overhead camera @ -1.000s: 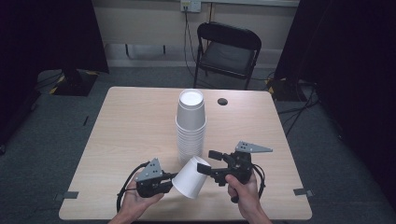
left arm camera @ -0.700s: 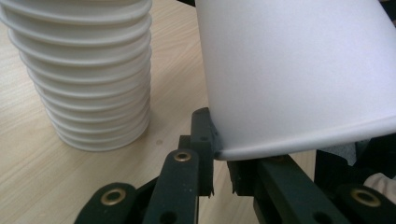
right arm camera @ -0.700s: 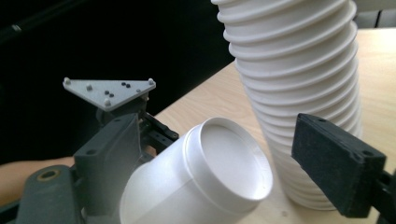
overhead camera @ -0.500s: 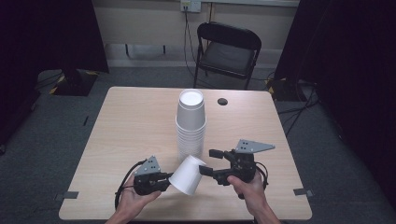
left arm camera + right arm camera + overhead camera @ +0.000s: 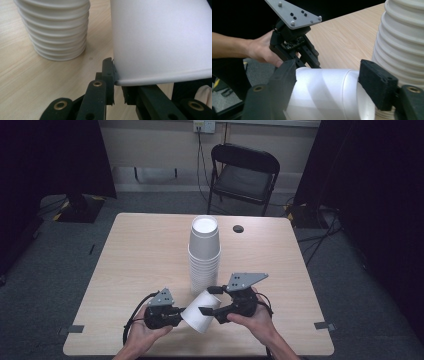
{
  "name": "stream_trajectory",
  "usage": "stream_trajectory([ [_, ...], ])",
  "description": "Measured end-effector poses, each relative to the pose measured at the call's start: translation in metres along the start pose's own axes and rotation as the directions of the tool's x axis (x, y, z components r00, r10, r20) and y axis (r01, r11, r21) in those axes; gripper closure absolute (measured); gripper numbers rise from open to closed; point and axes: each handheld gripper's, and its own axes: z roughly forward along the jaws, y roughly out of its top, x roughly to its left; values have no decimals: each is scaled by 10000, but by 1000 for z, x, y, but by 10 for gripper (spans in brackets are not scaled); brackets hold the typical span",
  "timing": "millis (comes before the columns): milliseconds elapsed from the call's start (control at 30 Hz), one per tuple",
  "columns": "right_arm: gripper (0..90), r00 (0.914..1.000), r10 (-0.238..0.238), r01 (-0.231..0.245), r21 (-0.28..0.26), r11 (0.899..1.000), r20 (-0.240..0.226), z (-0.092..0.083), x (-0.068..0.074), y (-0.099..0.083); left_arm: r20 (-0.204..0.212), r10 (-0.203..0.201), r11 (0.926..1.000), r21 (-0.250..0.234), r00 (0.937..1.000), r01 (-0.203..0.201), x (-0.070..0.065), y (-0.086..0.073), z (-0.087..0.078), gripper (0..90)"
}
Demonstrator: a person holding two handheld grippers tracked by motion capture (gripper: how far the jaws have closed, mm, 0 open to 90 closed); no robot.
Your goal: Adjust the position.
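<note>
A tall stack of white paper cups point(image 5: 204, 250) stands upside down at the table's middle, and it rises beside both grippers point(image 5: 55, 27) point(image 5: 404, 37). One single white cup point(image 5: 200, 315) lies on its side in the air just in front of the stack. My left gripper point(image 5: 179, 316) pinches that cup's rim point(image 5: 117, 82), the cup's wall point(image 5: 160, 37) rising above the jaws. My right gripper point(image 5: 209, 301) straddles the cup's other end, its jaws pressed on either side of the cup body point(image 5: 322, 92). The left gripper point(image 5: 309, 66) faces it from the far end.
The light wooden table point(image 5: 125, 260) has a small dark round spot point(image 5: 238, 228) near its far edge. A black folding chair point(image 5: 245, 170) stands behind the table. Both hands are close to the table's front edge.
The right gripper has shifted a little to the left along the cup. The left gripper and the cup have barely moved.
</note>
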Motion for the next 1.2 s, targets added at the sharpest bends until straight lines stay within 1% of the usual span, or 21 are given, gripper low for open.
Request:
stream_trajectory([
  [67, 344, 10000, 3, -4, -236, 9997, -31, -2, -1, 1, 74, -3, 10000, 95, 10000, 2, 0, 0, 2, 824],
  [100, 347, 9996, -201, 197, -199, 9996, -214, -3, -1, 1, 78, 8, 9998, 189, 10000, -9, 0, 0, 2, 823],
  [133, 347, 9996, -201, 197, -199, 9996, -214, -3, -1, 1, 95, -19, 9998, 176, 10000, 18, 0, 0, 3, 823],
  [167, 350, 9990, -304, 301, -94, 9995, -312, -2, 0, 1, 118, -3, 9998, 196, 9999, 0, 0, 0, 4, 824],
  [267, 348, 9954, -915, 931, 629, 9937, -279, 5, 4, -1, 195, -17, 9999, 128, 9998, 15, -1, 0, 3, 824],
  [333, 322, 9919, -1273, 1272, 845, 9883, -38, 8, 6, -2, 113, -11, 9999, 168, 9999, 9, -2, 0, 3, 825],
  [433, 268, 9874, -1538, 1568, 983, 9827, -372, 8, 4, -3, 180, -57, 9999, 116, 9998, 55, -1, 0, 2, 826],
  [500, 252, 9855, -1645, 1680, 1051, 9802, -413, 8, 4, -4, 218, -79, 10000, 10, 9997, 79, 0, 0, 2, 827],
  [533, 242, 9835, -1762, 1798, 1117, 9774, -409, 9, 3, -5, 232, -92, 10000, -10, 9997, 92, -1, 0, 2, 828],
  [567, 215, 9785, -2010, 2054, 1319, 9698, -458, 10, 4, -7, 296, -104, 9999, -4, 9995, 104, -1, 0, 2, 828],
  [667, 192, 9770, -2072, 2124, 1398, 9671, -514, 9, 3, -9, 442, -161, 9998, -83, 9989, 165, -1, 0, 1, 831],
  [733, 185, 9726, -2267, 2324, 1758, 9566, -524, 8, 3, -10, 574, -292, 9994, -154, 9979, 301, -1, 1, 1, 836],
  [767, 181, 9699, -2402, 2432, 1894, 9513, -393, 8, 3, -12, 584, -295, 9994, -136, 9979, 304, -1, 1, 1, 837],
  [833, 147, 9684, -2461, 2490, 2208, 9430, -411, 9, 3, -17, 683, -400, 9990, -181, 9969, 413, 0, 1, 1, 845],
  [867, 147, 9684, -2461, 2490, 2208, 9430, -411, 9, 3, -17, 642, -406, 9990, -169, 9971, 417, 1, 1, 1, 845],
  [900, 148, 9660, -2564, 2571, 2305, 9385, -336, 10, 3, -19, 603, -388, 9990, -210, 9974, 401, 1, 1, 1, 848],
  [967, 135, 9687, -2470, 2454, 2336, 9408, -228, 11, 2, -24, 560, -448, 9987, -218, 9974, 461, 1, 1, 1, 850],
  [1000, 137, 9664, -2550, 2551, 2328, 9385, -311, 11, 1, -26, 561, -454, 9987, -207, 9974, 467, 1, 1, 1, 852],
  [1067, 136, 9701, -2401, 2416, 2357, 9413, -354, 12, 0, -30, 590, -562, 9980, -246, 9967, 578, 2, 1, 1, 854],
  [1133, 135, 9700, -2394, 2425, 2353, 9412, -420, 12, 1, -33, 692, -641, 9971, -366, 9955, 668, 4, 1, 1, 855],
  [1200, 128, 9672, -2506, 2534, 2394, 9373, -424, 13, 2, -36, 812, -787, 9953, -493, 9936, 829, 5, 1, 0, 858],
])
